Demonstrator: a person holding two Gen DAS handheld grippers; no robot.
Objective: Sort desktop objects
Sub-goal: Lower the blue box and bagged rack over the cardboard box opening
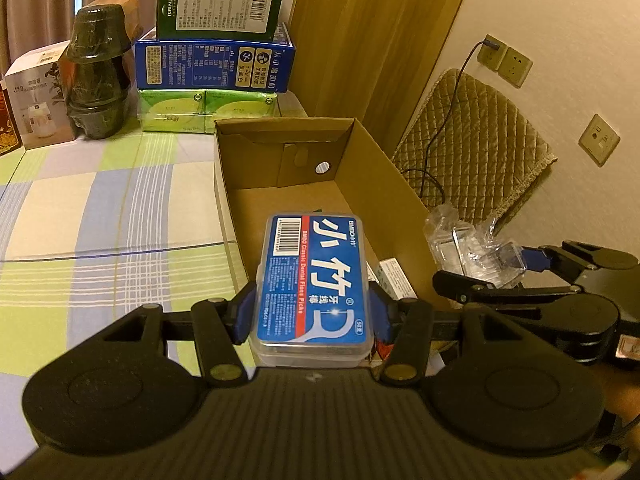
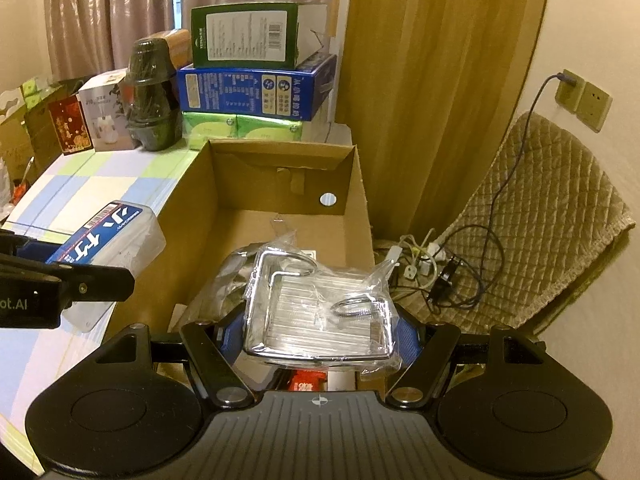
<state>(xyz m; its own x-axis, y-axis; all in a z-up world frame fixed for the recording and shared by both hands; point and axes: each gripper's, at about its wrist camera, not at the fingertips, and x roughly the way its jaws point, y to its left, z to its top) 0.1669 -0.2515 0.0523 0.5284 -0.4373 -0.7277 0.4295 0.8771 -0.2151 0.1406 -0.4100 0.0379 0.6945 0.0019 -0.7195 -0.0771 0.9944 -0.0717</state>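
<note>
The left gripper (image 1: 314, 312) clamps a blue-labelled clear plastic floss-pick case (image 1: 314, 284), long axis pointing ahead, over the open brown cardboard box's (image 1: 384, 168) near-left edge; the right gripper (image 2: 320, 336) holds a plastic-wrapped chrome metal rack (image 2: 316, 312) — box directly ahead.

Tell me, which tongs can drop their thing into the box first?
Probably the right tongs: their wrapped metal rack hangs over the open box. The left tongs' floss case sits nearer the box's edge.
</note>
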